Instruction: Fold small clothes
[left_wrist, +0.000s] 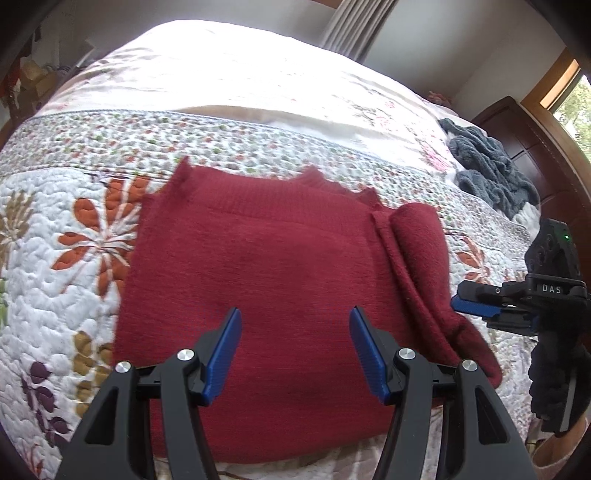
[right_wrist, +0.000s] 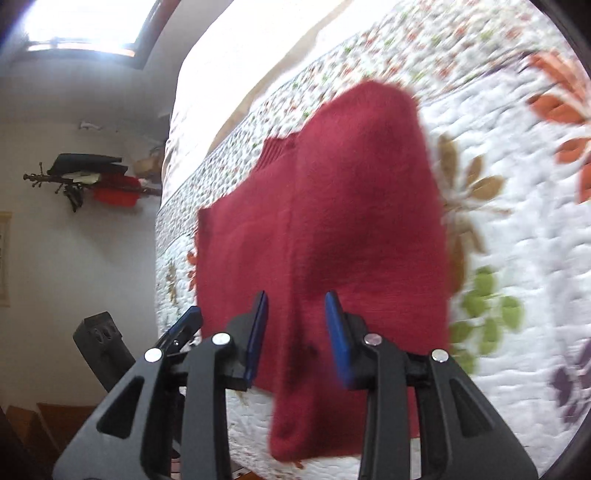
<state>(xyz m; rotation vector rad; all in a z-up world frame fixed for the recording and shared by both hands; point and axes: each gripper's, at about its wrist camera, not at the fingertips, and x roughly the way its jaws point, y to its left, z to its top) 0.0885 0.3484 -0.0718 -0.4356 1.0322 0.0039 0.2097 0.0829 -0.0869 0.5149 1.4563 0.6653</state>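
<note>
Red sweater (left_wrist: 280, 295) partly folded, flat on the quilted bed (left_wrist: 66, 295).
One side panel lies turned in; further folds judged outstanding. Left gripper (left_wrist: 295, 354) and right gripper (right_wrist: 295, 332) both hover spread, holding nothing. Left view alone shows a grey-blue towel (left_wrist: 491, 166); right view alone shows a wall rack (right_wrist: 81, 177).

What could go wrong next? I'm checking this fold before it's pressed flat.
1. The folded-over sleeve sits as a loose roll along the red sweater; it may slide off if the body is lifted.
2. Both tools are open and hold nothing, the left tool above the body and the right tool above the sleeve, so a pinch could catch one layer only.
3. The sweater's near edge lies by the edge of the quilt and might slip off.
</note>
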